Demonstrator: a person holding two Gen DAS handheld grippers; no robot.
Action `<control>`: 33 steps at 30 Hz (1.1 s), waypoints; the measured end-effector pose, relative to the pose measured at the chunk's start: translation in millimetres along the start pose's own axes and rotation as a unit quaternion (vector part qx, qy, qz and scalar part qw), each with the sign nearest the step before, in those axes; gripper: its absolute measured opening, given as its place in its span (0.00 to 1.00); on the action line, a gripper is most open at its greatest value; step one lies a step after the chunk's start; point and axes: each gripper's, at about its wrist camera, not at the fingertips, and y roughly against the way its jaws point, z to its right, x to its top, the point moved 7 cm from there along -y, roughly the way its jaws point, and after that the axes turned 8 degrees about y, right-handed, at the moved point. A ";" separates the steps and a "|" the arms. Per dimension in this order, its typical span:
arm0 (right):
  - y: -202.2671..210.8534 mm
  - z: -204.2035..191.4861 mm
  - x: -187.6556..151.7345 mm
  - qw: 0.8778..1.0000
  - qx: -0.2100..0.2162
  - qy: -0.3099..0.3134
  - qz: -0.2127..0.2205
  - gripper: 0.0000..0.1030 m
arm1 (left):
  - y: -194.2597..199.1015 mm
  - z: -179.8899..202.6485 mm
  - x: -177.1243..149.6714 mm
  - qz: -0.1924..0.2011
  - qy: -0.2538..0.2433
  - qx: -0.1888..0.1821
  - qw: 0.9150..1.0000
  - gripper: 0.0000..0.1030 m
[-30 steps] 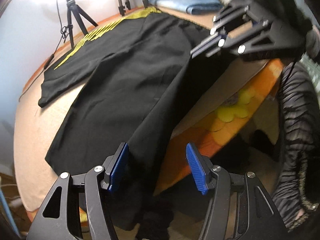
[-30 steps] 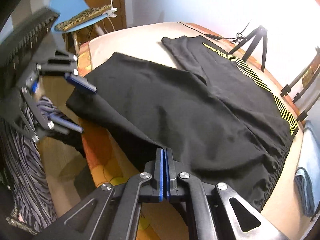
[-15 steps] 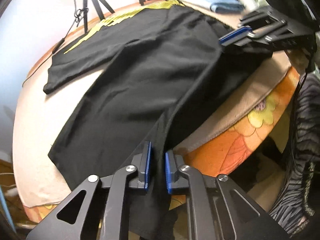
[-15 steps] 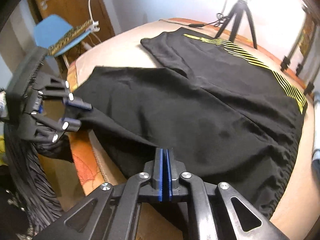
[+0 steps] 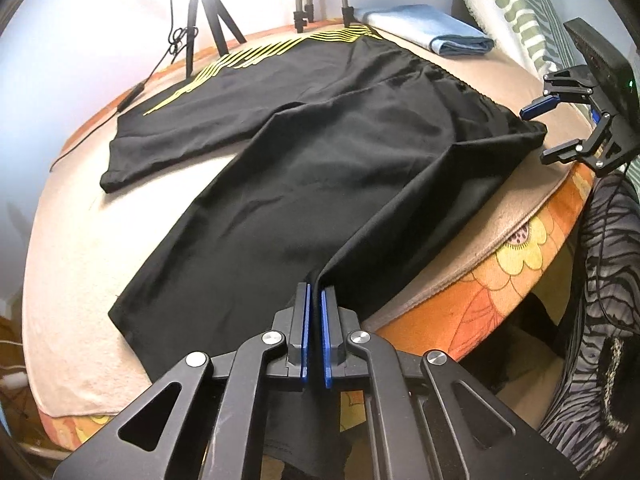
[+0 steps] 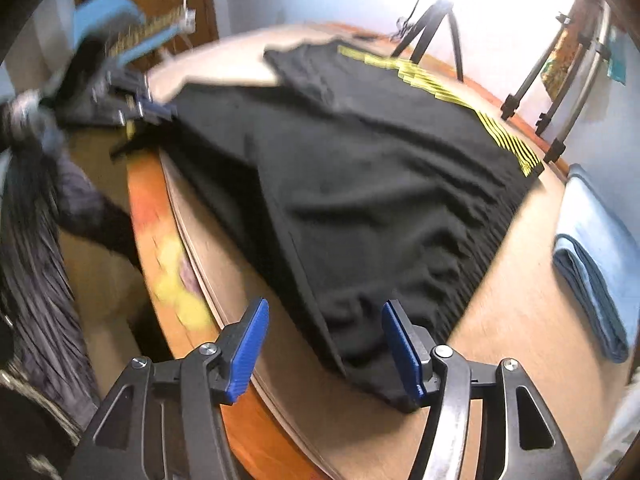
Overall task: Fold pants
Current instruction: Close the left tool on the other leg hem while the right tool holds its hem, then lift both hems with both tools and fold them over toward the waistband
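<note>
Black pants [image 5: 320, 168] with yellow side stripes lie spread on a beige-covered table [image 5: 80, 280], the waistband toward the right. My left gripper [image 5: 315, 336] is shut on the near leg's outer edge at the table's front edge, and some cloth hangs below it. My right gripper [image 6: 324, 344] is open, its blue pads on either side of the waistband corner [image 6: 380, 360], not pinching it. In the left wrist view it [image 5: 560, 120] sits at the far right by the waistband. The pants [image 6: 360, 200] look blurred in the right wrist view.
A folded blue towel [image 5: 432, 34] lies at the table's far end, also in the right wrist view [image 6: 596, 264]. Tripod legs [image 5: 208, 28] and a cable stand along the far edge. A flowered orange cloth [image 5: 520, 264] hangs off the near side, by striped clothing [image 5: 608, 280].
My left gripper closed on the leg's edge and now holds it. My right gripper, shut on the waist edge before, has opened and let it go.
</note>
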 end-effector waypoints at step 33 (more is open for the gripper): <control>-25.9 63.9 29.7 0.994 -0.056 -0.095 -0.008 0.04 | 12.2 -15.1 -49.4 -0.036 0.008 0.054 0.998 0.39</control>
